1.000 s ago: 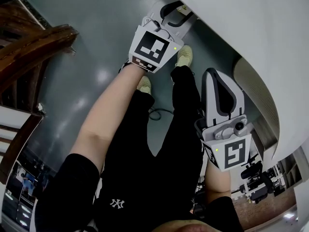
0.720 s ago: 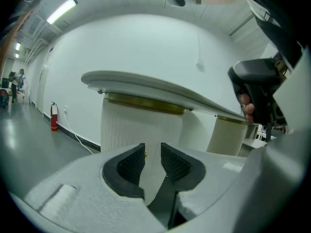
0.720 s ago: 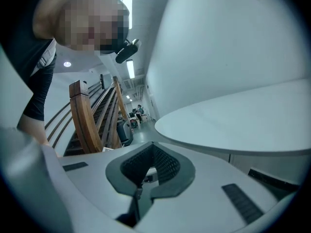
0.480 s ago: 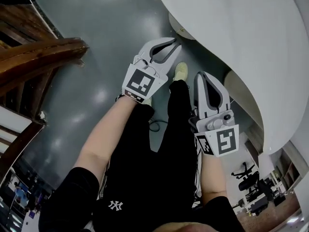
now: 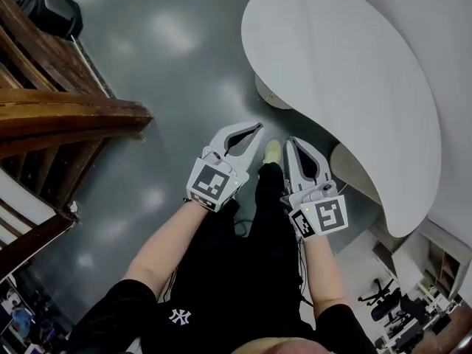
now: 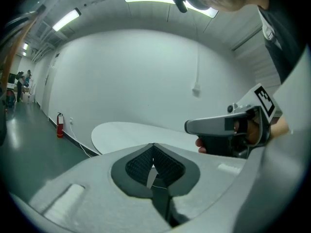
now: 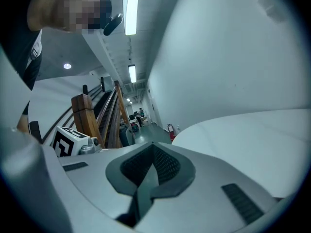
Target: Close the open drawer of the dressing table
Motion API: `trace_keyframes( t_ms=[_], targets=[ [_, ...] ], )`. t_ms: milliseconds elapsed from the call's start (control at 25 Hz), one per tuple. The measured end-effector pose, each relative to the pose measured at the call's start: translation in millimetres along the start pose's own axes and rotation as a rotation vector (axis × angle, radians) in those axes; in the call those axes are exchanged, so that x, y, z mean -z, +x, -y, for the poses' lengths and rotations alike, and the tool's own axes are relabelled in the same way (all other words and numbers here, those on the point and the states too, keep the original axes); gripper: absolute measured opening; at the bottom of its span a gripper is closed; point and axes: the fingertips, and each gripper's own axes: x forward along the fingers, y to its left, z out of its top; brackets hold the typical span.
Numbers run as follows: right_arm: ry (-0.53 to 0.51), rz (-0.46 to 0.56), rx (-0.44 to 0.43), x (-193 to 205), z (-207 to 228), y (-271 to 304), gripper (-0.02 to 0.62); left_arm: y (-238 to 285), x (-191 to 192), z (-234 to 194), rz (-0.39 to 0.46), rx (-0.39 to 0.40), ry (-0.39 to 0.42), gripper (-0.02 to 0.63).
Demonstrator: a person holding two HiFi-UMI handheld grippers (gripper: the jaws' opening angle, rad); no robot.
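The white dressing table shows its curved top [image 5: 332, 72] at the upper right of the head view; its front lies beneath the top and no open drawer shows in any view. Both grippers hang side by side over the person's legs, short of the table's edge. My left gripper [image 5: 259, 127] is shut with nothing in it, its pads meeting in the left gripper view [image 6: 153, 145]. My right gripper [image 5: 289, 141] is also shut and empty [image 7: 152, 143]. From the left gripper view the right gripper [image 6: 188, 126] sits just to the right, held in a hand.
A wooden stair banister [image 5: 66, 116] fills the left side. A dark bag [image 5: 51, 9] lies at the top left on the grey floor [image 5: 169, 57]. The person's shoe [image 5: 272, 151] stands by the table's base [image 5: 274, 94]. A fire extinguisher [image 6: 60, 125] stands by the far wall.
Both grippers have risen and drawn back from under the table's edge. The left gripper's jaws went from wide open to shut on nothing. The right gripper stayed shut.
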Motion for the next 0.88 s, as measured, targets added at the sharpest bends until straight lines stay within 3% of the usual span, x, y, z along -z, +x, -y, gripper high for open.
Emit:
trace_keyframes(
  t_ms=[360,880],
  targets=[
    [-0.04,0.036,-0.002,-67,-43,-32,0.015,-55,-80,42,0.04,0.002,-0.019,0.011],
    [-0.126,0.089,-0.008,-132,-81,-58,0.015,-89,-163,76,0.118,0.017,0.06,0.011]
  ],
)
